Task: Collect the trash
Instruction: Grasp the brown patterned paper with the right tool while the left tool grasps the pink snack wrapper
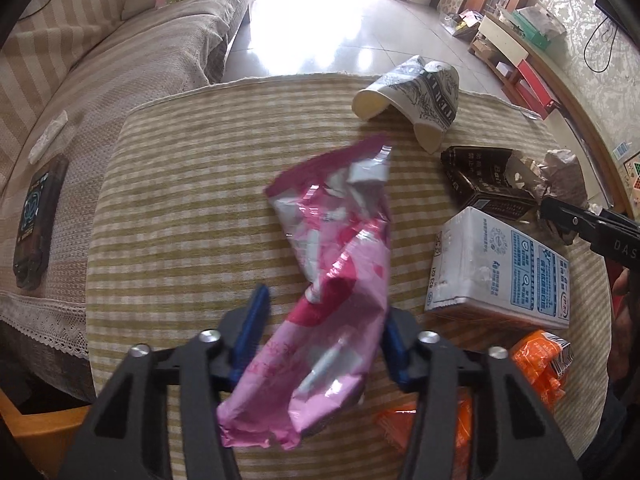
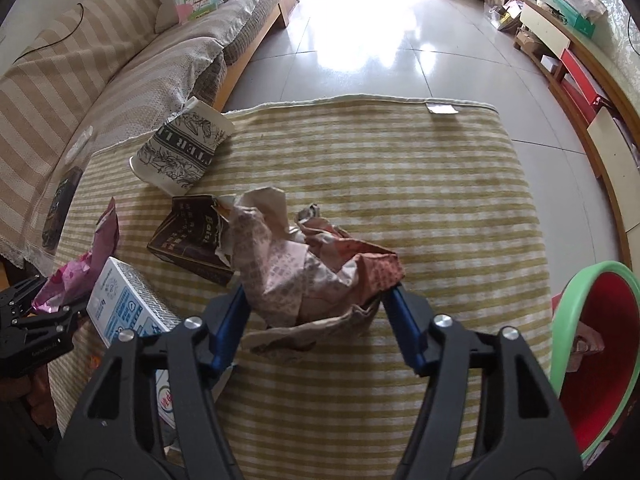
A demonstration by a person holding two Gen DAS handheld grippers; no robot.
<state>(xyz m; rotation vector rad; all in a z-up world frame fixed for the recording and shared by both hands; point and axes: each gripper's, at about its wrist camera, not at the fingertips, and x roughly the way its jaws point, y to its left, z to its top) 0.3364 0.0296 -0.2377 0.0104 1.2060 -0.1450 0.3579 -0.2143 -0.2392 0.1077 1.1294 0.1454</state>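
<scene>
Left wrist view: the left gripper (image 1: 324,328) holds a pink wrapper (image 1: 336,276) between its blue fingers above the striped cloth (image 1: 180,184). Right wrist view: the right gripper (image 2: 316,320) clasps crumpled paper (image 2: 304,268), a red bin (image 2: 600,344) just beside it.

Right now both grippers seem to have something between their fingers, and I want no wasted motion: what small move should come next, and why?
Probably swing the right gripper toward the bin at its right. The crumpled paper already sits between its fingers, touching both, and the bin is close. The left gripper has the pink wrapper between its fingers, farther from the bin.
</scene>
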